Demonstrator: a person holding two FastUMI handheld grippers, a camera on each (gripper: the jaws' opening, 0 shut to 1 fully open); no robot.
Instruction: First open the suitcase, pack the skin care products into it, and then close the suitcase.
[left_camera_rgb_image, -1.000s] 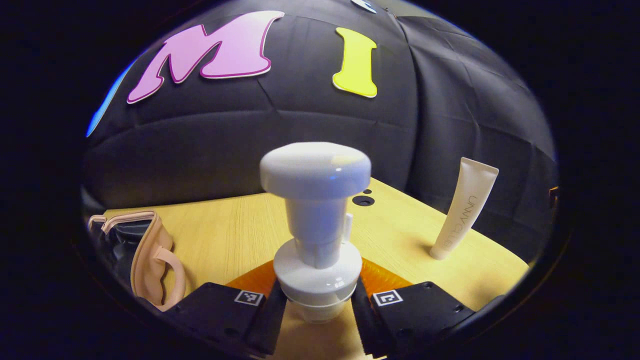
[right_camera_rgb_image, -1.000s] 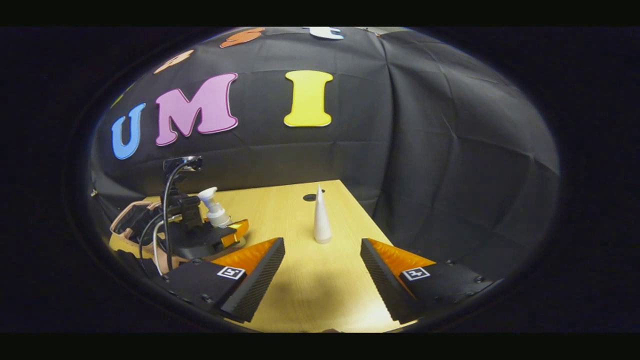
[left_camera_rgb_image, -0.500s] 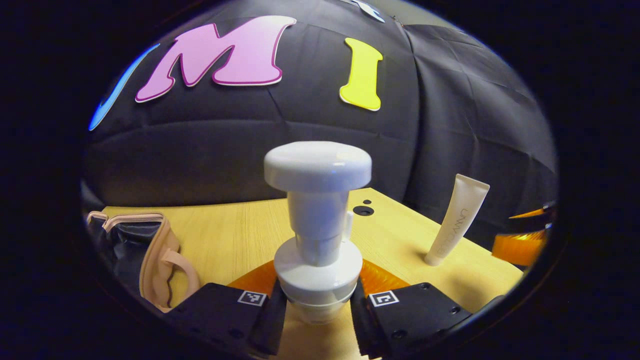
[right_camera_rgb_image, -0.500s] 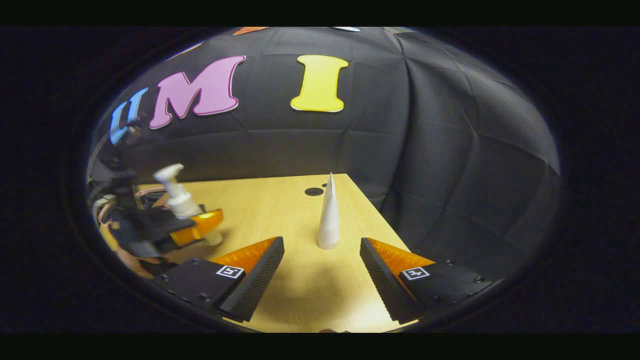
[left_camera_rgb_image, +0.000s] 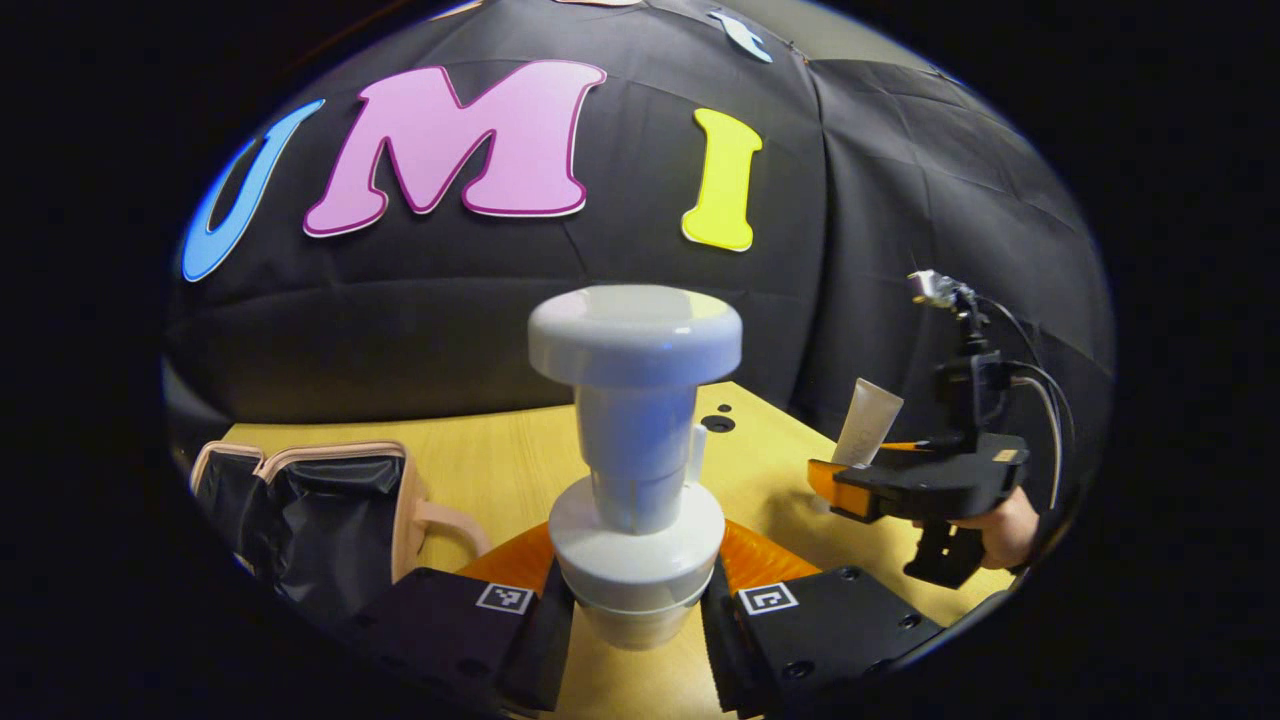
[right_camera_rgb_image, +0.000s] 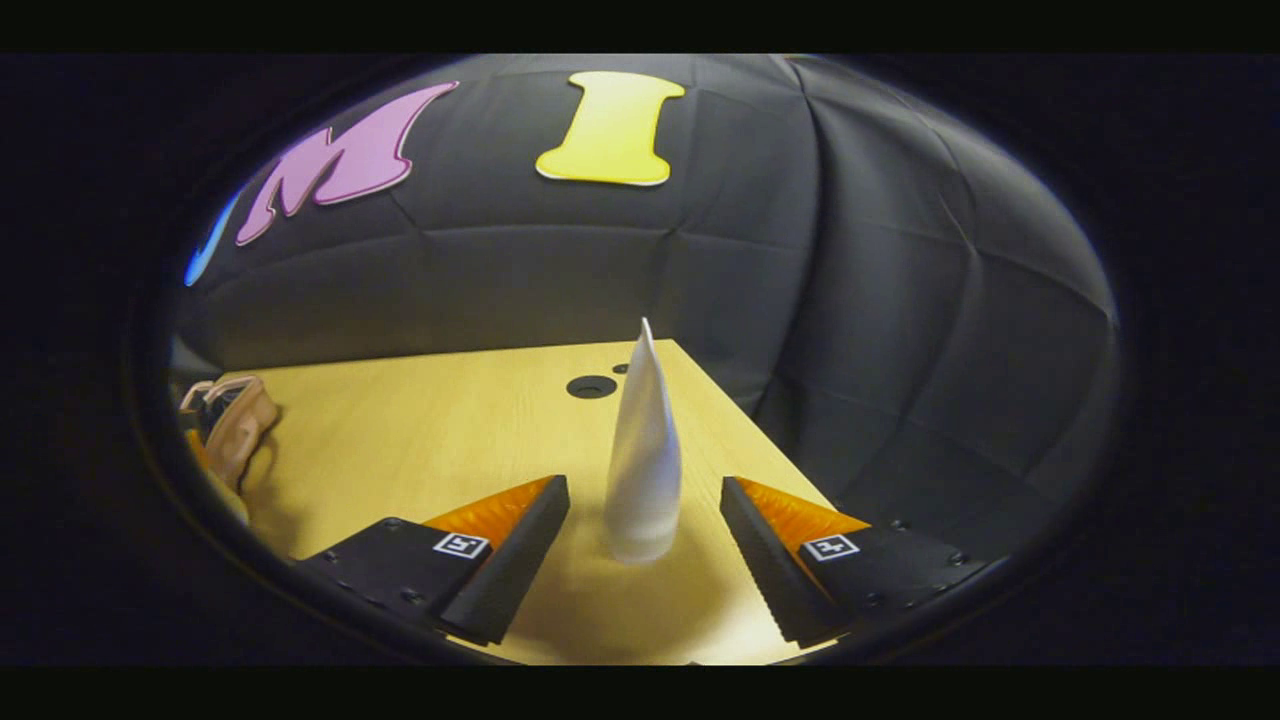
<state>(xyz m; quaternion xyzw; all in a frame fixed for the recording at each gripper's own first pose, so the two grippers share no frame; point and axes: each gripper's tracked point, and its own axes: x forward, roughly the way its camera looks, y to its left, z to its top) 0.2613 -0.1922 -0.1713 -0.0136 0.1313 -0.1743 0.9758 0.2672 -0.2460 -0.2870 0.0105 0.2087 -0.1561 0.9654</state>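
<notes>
Since a second ago, the right gripper (right_camera_rgb_image: 645, 545) has closed in on the upright white tube (right_camera_rgb_image: 643, 450), its fingers spread either side, not touching. The left gripper (left_camera_rgb_image: 635, 625) stays clamped on the white pump bottle (left_camera_rgb_image: 635, 450), above the wooden table (left_camera_rgb_image: 480, 465), right of the open suitcase (left_camera_rgb_image: 300, 510).

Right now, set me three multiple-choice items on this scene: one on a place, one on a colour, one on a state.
1. Where is the tube relative to the right tool?
A. between its open fingers
B. inside the suitcase
C. lying flat beside the fingers

2. What colour is the pump bottle?
A. green
B. white
C. red

3. What state is the left tool in?
A. wide open
B. shut on the pump bottle
C. shut on the suitcase handle

Answers: 1 A, the tube stands upright on the table between the spread fingers. 2 B, its cap and collar are white. 3 B, both fingers press its neck.
</notes>
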